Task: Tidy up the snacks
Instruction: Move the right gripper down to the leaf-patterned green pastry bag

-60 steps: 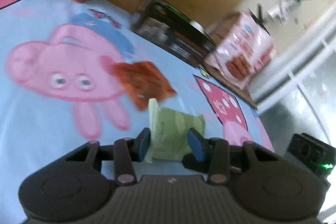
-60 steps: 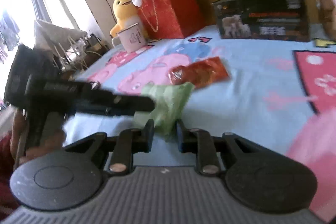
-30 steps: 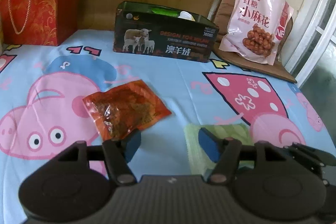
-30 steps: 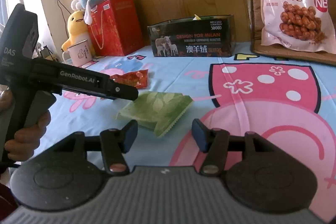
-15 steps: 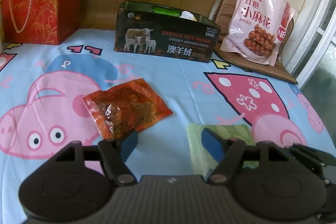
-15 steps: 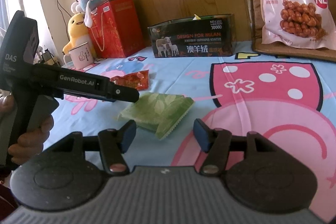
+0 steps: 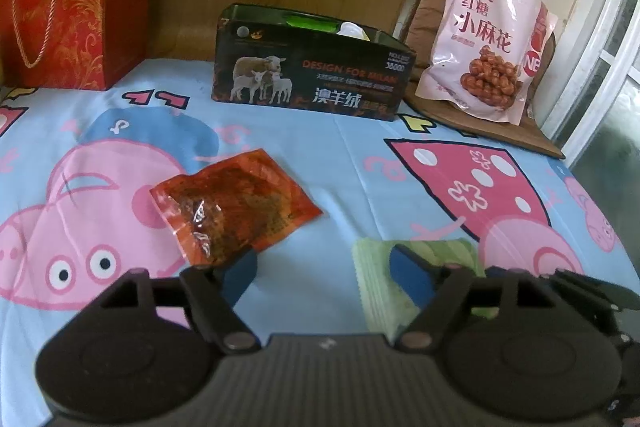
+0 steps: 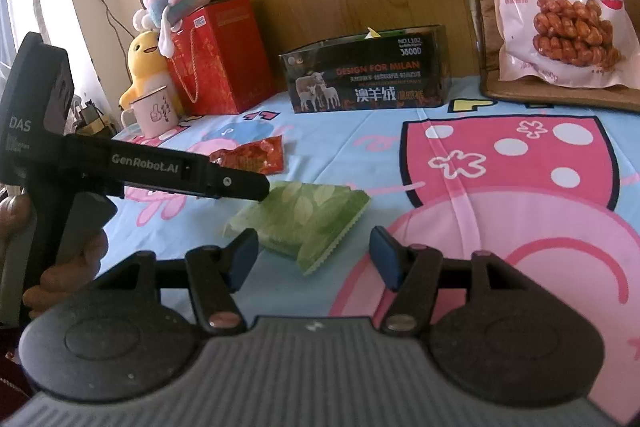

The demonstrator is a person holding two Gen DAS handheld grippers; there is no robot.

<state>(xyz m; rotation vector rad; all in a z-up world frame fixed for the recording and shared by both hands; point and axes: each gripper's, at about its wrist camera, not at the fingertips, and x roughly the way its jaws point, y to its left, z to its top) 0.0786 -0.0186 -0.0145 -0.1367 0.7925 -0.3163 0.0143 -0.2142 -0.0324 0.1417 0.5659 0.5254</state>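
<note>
- Snacks lie mid-bed: orange packet (image 7: 236, 205) beside green packet (image 8: 304, 217) — light, crinkly, slippery.
- Pinch a sealed edge — your left gripper (image 7: 324, 273), just widened, and right gripper (image 8: 314, 259) gape empty.

1. The left camera sits low over the sheet (image 7: 340, 147), close, facing the black box (image 7: 312, 79).
2. The right camera faces that box (image 8: 366, 77) from farther right.
3. Both see it.

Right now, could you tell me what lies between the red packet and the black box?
Only bare cartoon sheet between red packet and black box, in the left wrist view.
</note>
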